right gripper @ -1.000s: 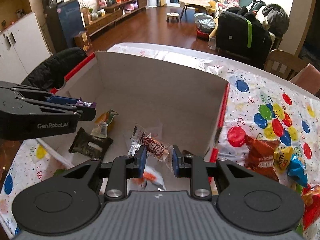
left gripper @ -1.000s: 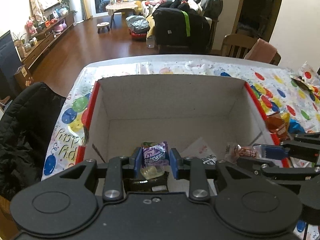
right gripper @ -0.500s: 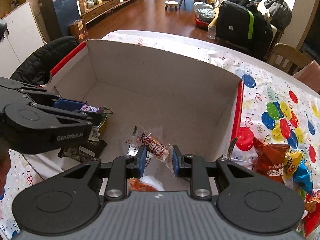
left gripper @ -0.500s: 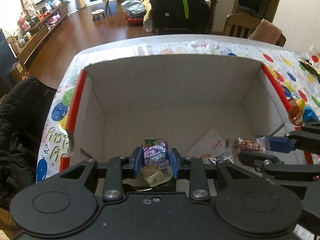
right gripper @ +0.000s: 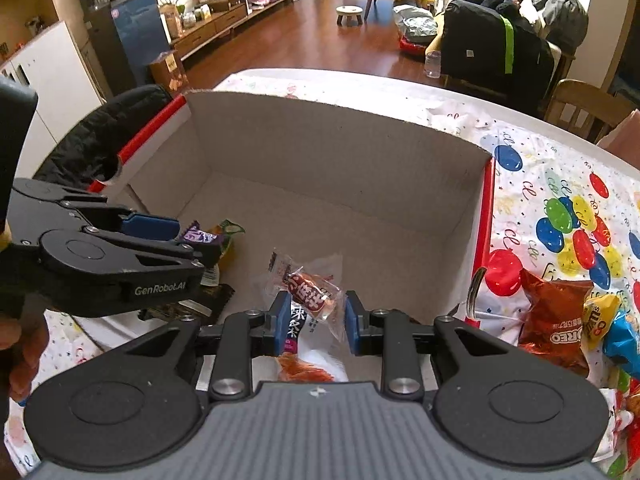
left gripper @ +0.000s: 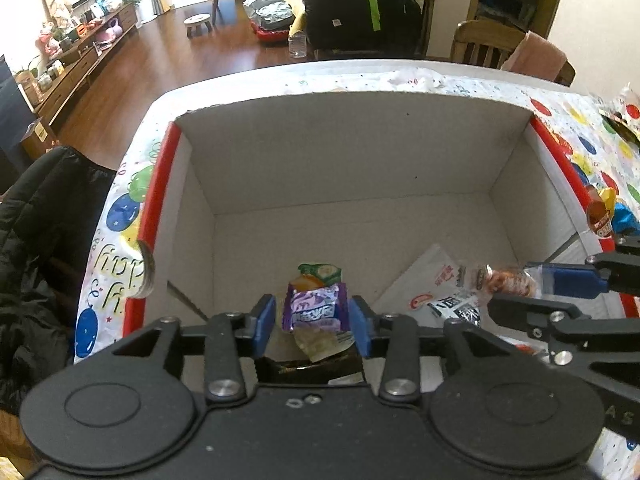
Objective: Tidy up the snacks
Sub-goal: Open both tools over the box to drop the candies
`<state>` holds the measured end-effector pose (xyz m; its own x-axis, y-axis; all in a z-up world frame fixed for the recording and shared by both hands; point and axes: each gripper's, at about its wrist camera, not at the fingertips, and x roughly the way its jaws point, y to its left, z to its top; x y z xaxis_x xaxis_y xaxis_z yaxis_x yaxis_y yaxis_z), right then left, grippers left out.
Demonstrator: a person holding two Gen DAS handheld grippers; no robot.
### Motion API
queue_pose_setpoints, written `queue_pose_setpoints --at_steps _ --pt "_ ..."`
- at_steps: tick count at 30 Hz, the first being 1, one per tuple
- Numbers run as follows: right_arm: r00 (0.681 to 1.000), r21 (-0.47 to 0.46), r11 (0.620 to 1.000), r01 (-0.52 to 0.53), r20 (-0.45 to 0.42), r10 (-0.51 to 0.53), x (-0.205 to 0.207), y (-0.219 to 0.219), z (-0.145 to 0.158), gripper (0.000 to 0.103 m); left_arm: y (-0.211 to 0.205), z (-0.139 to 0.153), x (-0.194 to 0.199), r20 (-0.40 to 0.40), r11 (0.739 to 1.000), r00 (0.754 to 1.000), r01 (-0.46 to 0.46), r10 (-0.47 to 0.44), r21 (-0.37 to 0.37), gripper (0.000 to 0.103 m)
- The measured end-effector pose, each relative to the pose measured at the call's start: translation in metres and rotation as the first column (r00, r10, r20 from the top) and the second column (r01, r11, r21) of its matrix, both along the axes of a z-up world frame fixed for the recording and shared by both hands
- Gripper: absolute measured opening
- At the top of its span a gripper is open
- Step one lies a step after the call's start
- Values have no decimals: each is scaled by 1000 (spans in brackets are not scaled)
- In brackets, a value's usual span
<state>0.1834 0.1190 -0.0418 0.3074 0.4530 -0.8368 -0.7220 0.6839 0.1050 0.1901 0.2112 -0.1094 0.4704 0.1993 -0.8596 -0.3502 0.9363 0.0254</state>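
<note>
Snacks hang over the open box (left gripper: pixel 352 152) in both tongs: the left gripper (left gripper: pixel 312 318) has its pads parted just wider than a purple packet (left gripper: pixel 314 308) that sits between them, barely pinched if at all, while the right gripper (right gripper: pixel 314 310) has a clear-wrapped red snack (right gripper: pixel 310 290) between pads set about as wide as the wrapper. Both look light, soft and crinkly, with slick film that could slide. A grip across the filled middle, not the loose sealed ends, should hold best.
</note>
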Motion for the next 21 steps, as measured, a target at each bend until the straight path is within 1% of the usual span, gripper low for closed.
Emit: queue_pose_setpoints --at_steps 1,2,3,5,7,8,10,13,15,21 --pt "1000 6 1000 -1 2 1 -1 -1 1 30 0 2 -2 9 1000 1000 3 -3 3 53" --pt "1000 12 1000 -2 5 2 -2 -3 3 34 -1 4 -4 20 1000 1000 6 -6 10 60" --pt "1000 18 1000 -2 9 2 -2 -5 5 44 -2 6 -6 32 1000 999 10 -11 19 62" --pt "1000 33 999 -2 29 1 -6 -7 9 56 -6 11 -8 43 999 999 21 -22 29 63" --pt "999 39 999 -1 44 0 -9 -10 13 57 -9 15 -11 54 999 998 27 -28 30 65" --pt "999 43 999 0 44 -2 -10 -12 14 57 -10 17 -13 59 999 998 27 -29 31 68" --pt "999 54 999 2 42 -4 -11 -16 18 57 -12 22 -16 73 999 997 31 -34 43 71" --pt "998 64 998 2 57 -5 -16 -22 24 57 -19 29 -21 96 997 994 47 -53 61 73" --pt "998 75 997 1 65 -6 -20 -27 28 63 -23 35 -25 115 996 992 49 -57 68 76" --pt "997 132 991 13 71 -22 -30 -46 43 66 -36 53 -38 180 995 981 54 -68 83 79"
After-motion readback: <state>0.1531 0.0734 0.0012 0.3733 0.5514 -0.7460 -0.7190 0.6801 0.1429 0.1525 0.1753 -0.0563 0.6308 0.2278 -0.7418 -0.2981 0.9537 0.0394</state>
